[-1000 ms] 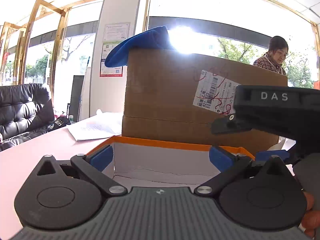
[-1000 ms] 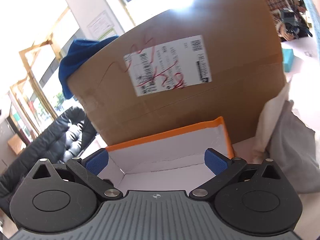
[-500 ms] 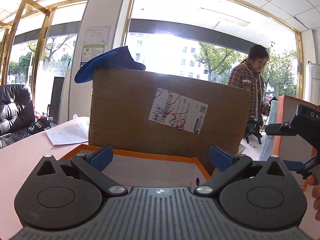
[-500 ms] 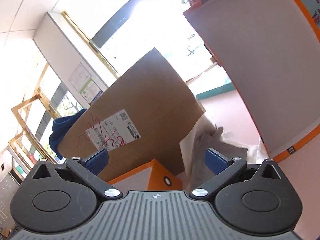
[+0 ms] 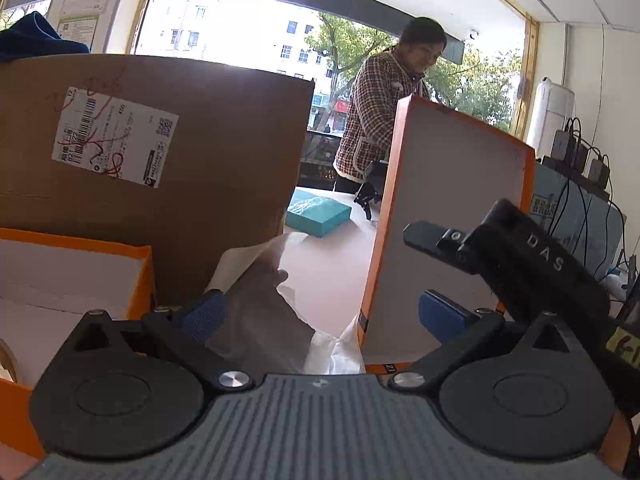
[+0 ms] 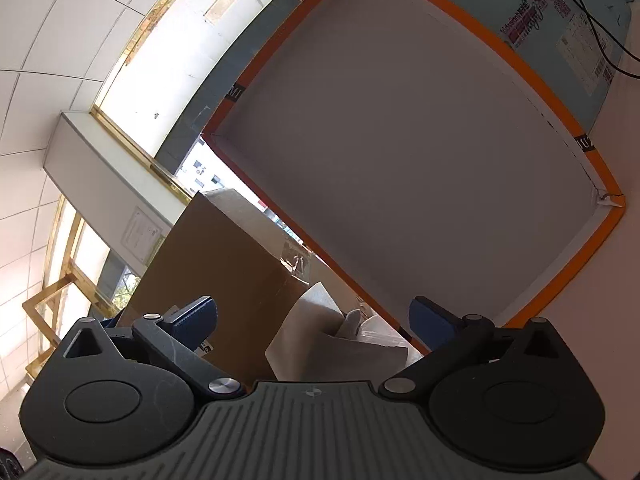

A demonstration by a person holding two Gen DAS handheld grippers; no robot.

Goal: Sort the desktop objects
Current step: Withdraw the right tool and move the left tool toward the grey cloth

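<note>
Both tools empty, fingers spread apart: left tool (image 5: 320,316), right tool (image 6: 312,320). Orange-rimmed white cardboard lid (image 5: 452,216) stands upright on the pale worktop (image 5: 332,264), near the right tool. Open orange cardboard box (image 5: 76,280) sits left, before the big brown carton (image 5: 208,148); crumpled white paper (image 5: 260,308) between. Likely step: reaching for the lid. Next: close on its rim.

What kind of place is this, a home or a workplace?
Probably a workplace, such as an office or shop front. Large street-facing windows, a tiled ceiling, a labelled cardboard shipping box and charging devices with cables on a shelf point that way.
</note>
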